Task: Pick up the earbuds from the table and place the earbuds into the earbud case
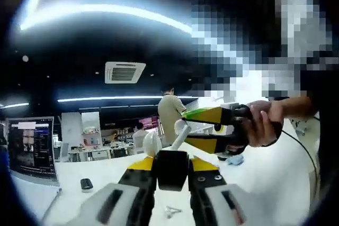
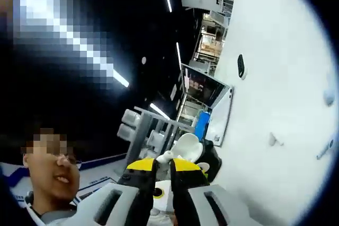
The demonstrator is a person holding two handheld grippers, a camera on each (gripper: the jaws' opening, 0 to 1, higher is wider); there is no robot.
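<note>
My left gripper (image 1: pixel 172 165) is shut on the earbud case (image 1: pixel 172 172), a dark body with its white lid (image 1: pixel 152 144) standing open. My right gripper (image 1: pixel 184 128) comes in from the right, held by a hand, and is shut on a white earbud (image 1: pixel 180 132) just above the open case. In the right gripper view my right gripper (image 2: pixel 163 163) pinches that earbud (image 2: pixel 165 156) right beside the case lid (image 2: pixel 188 146). A second white earbud (image 1: pixel 170 211) lies loose on the white table (image 1: pixel 265 183); the same earbud (image 2: pixel 273 139) lies on the table (image 2: pixel 286 51).
A small black object (image 1: pixel 86 184) (image 2: pixel 241 65) lies on the table near a monitor (image 1: pixel 32 149) (image 2: pixel 204 96). A pale blue item (image 1: pixel 233 159) sits further right. A cable (image 1: pixel 304 152) runs along the table's right side. People stand in the office behind.
</note>
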